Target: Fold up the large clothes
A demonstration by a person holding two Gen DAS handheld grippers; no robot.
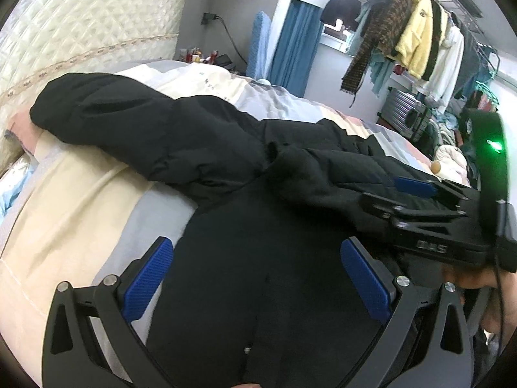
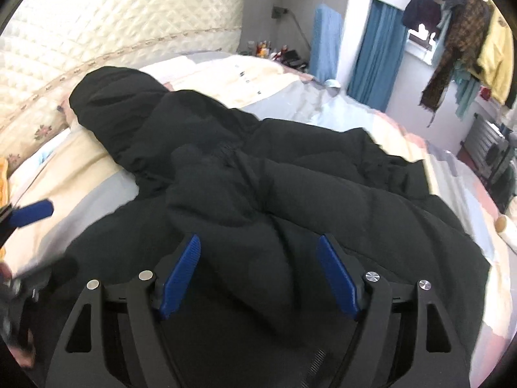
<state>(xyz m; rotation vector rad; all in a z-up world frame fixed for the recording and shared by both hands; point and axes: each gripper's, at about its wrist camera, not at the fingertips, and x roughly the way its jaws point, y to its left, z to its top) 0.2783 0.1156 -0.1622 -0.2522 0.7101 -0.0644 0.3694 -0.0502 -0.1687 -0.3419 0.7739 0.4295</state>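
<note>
Left wrist view: black padded coat (image 1: 226,168) lies on the bed (image 1: 64,200), long axis running from near edge toward the quilted headboard (image 1: 97,26), hood end farthest. Left gripper (image 1: 258,278) and right gripper (image 2: 258,271) both gape, grasping nothing.

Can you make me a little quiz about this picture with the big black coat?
1. True or false: the black puffer coat lies on the bed.
2. The left gripper is: A) open, B) shut on the coat, C) out of view.
3. What colour is the jacket on the clothes rack, next to the checked one?

Key: 1 true. 2 A: both it and the right gripper stand open over the coat, pads clear of the fabric. 3 yellow.
</note>
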